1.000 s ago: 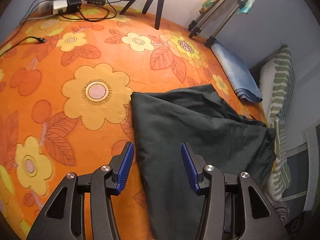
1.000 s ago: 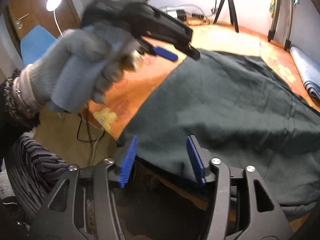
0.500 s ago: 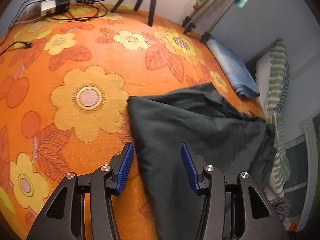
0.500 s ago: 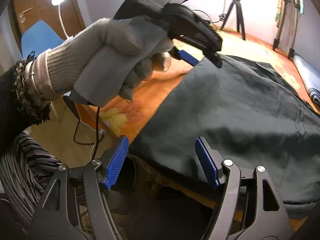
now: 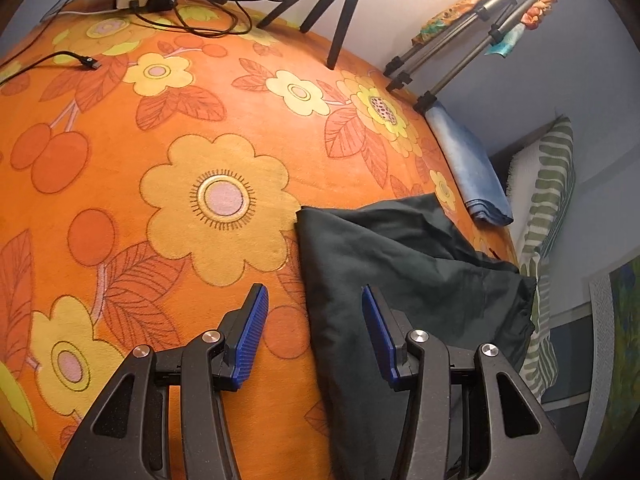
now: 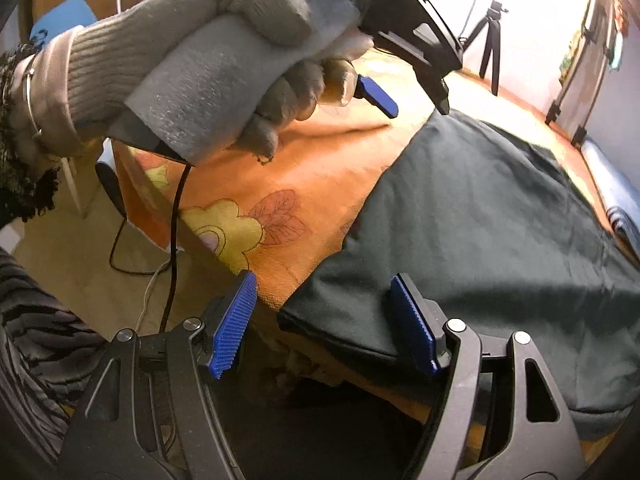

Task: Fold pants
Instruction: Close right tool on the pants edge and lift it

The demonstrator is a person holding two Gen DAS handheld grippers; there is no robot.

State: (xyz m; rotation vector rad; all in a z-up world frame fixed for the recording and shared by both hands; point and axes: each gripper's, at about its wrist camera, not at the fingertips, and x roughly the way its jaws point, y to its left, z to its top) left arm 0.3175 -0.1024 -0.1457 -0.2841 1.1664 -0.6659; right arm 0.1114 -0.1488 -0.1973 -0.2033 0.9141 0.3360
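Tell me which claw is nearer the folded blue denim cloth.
Left. The left claw is over the dark green pants' far end, near that denim; the right claw is at the near corner.

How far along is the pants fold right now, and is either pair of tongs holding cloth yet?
Done: the dark pants lie spread on the orange blanket, no finished fold visible. In hand: nothing. The left tongs hover open over the pants' edge; the right tongs stand open at the near corner, pads not pressing cloth. Left: grip the edge and corner, then make the folds.
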